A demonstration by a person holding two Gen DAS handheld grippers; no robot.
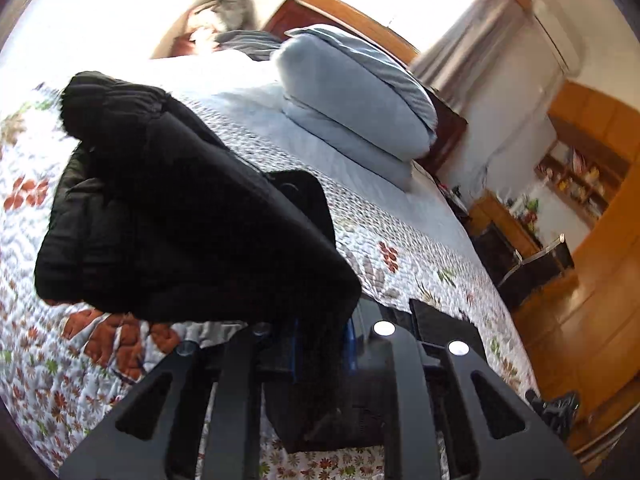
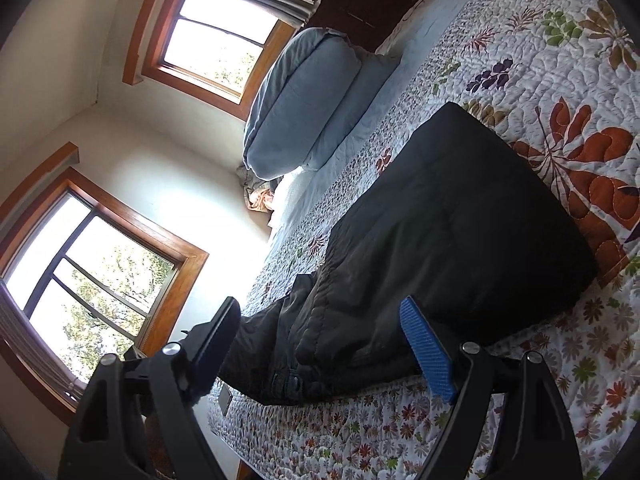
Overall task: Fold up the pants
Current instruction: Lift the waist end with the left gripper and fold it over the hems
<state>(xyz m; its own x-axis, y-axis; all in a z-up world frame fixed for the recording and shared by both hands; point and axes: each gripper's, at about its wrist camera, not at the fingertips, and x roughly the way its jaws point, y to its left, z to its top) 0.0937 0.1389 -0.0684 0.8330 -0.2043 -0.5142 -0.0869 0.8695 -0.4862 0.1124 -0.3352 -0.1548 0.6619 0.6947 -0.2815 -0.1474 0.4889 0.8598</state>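
Note:
The black quilted pants (image 1: 160, 216) are held up above the floral bedspread (image 1: 48, 368) in the left wrist view, bunched and folded over. My left gripper (image 1: 320, 344) is shut on an edge of the pants, its blue pads squeezed on the fabric. In the right wrist view the pants (image 2: 460, 232) lie folded on the bedspread (image 2: 540, 60), the waist end nearest the camera. My right gripper (image 2: 320, 340) is open and empty, its blue-padded fingers (image 2: 428, 348) straddling the near end of the pants without closing on it.
A folded light blue duvet (image 1: 352, 92) lies at the head of the bed, also in the right wrist view (image 2: 304, 100). Dark headboard (image 2: 360, 4), two windows (image 2: 92, 264) on the wall, wooden cabinets and floor (image 1: 580, 280) beside the bed.

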